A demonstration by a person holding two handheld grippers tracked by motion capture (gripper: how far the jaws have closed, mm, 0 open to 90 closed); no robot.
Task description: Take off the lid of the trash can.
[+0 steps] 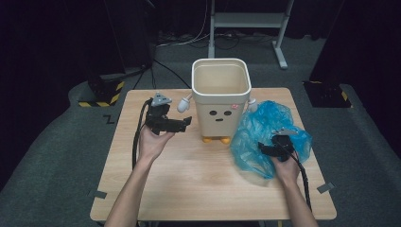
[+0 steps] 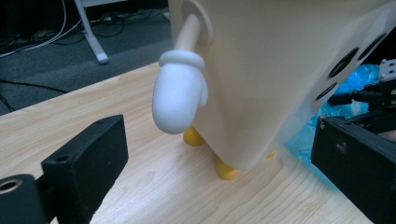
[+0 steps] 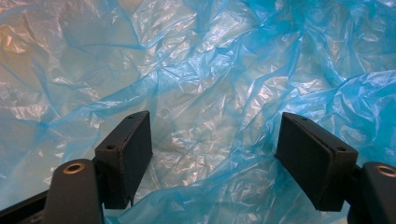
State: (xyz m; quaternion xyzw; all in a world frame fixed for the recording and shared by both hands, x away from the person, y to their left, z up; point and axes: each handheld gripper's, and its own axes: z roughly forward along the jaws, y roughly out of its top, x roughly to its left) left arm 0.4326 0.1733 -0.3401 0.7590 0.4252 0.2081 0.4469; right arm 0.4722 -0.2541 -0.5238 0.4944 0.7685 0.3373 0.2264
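Cream plastic bin (image 1: 221, 97) is standing mid-table (image 1: 189, 179) in the high view, crumpled blue bag (image 1: 255, 135) lying touching its right side. Left gripper (image 1: 182, 124) is hovering beside the bin, jaws spread. In the left gripper view, its jaws are framing the bin's white arm (image 2: 179, 95). In the right gripper view, the right gripper (image 3: 212, 154) is gaping over the bag, gripping nothing.

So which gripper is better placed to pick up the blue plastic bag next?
The right gripper. It sits on the crumpled blue plastic bag, jaws open with film between them. The left gripper, also open, points at the cream bin across the table.
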